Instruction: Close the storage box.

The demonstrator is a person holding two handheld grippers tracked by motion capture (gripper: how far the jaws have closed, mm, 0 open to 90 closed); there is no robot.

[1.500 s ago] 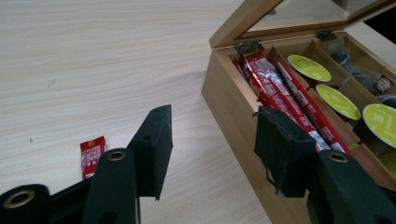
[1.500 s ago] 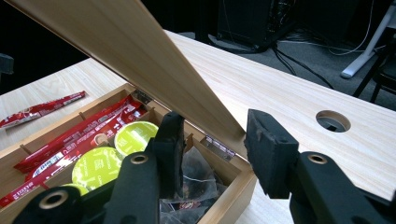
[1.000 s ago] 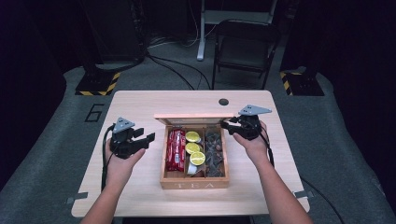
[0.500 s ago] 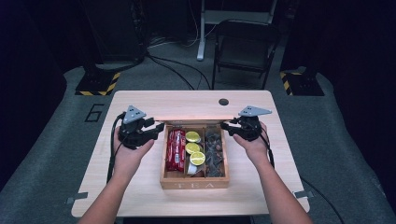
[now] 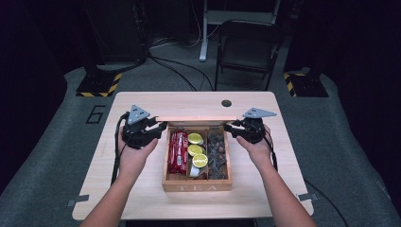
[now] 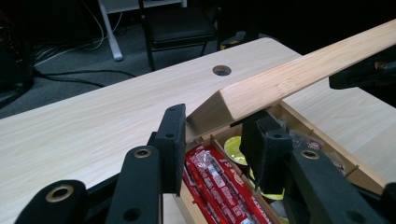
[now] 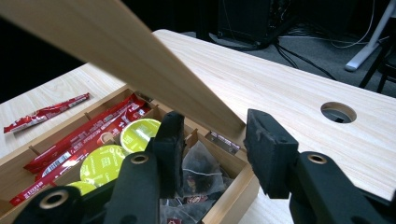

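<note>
A wooden tea box [image 5: 196, 185] sits mid-table with its lid [image 5: 196, 118] raised at the back. It holds red packets [image 5: 178, 152], yellow-green pods [image 5: 196, 150] and dark tea bags [image 5: 216, 151]. My left gripper [image 5: 161, 128] is at the lid's left end. Its jaws have just been closing, and the pads [image 6: 173, 140] now touch both sides of the lid's end [image 6: 219, 105]. My right gripper [image 5: 229, 126] holds the lid's right end, and the lid's edge [image 7: 219, 116] runs between its jaws.
A loose red packet [image 7: 44, 113] lies on the table beyond the box. The table [image 5: 142, 189] has a round cable hole [image 5: 226, 103] near its far edge. A chair [image 5: 246, 52] and cables stand on the floor behind.
My left gripper has moved right and up from beside the box to the lid's left end, and its jaws have narrowed onto it. The right gripper and the lid have stayed put.
</note>
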